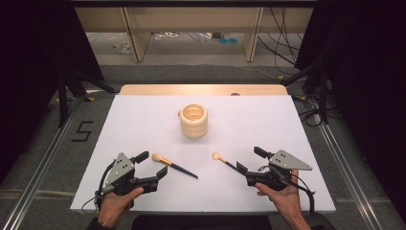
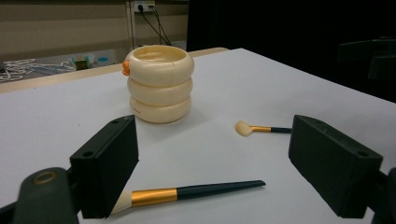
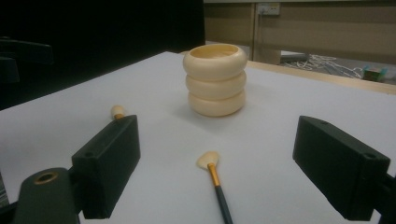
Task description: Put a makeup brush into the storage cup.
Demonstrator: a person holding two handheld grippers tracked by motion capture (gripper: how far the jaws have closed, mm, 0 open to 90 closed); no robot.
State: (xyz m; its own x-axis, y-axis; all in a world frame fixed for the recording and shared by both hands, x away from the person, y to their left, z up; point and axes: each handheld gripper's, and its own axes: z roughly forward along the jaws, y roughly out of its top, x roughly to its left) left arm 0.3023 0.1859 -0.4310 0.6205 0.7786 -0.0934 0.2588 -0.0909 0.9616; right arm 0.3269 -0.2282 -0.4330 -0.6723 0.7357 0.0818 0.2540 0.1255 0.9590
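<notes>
Right now your left gripper (image 1: 154, 169) rests on the white table (image 1: 143, 120) with its jaws spread wide and nothing clamped; the larger brush (image 1: 174, 166) lies flat between them, its bristles by one jaw. Your right gripper (image 1: 250, 159) is likewise spread and empty, the smaller brush (image 1: 224, 160) lying just ahead of it. Farther back, between both brushes, stands the cream ringed holder (image 1: 194, 121), upright.

Two hand-held grippers, left gripper (image 1: 154, 168) and right gripper (image 1: 248, 160), each black with a grey three-cornered plate dotted with small screws on top; thick, blocky black jaws with small round holes; thin black cables trailing from each; bare hands and forearms.
</notes>
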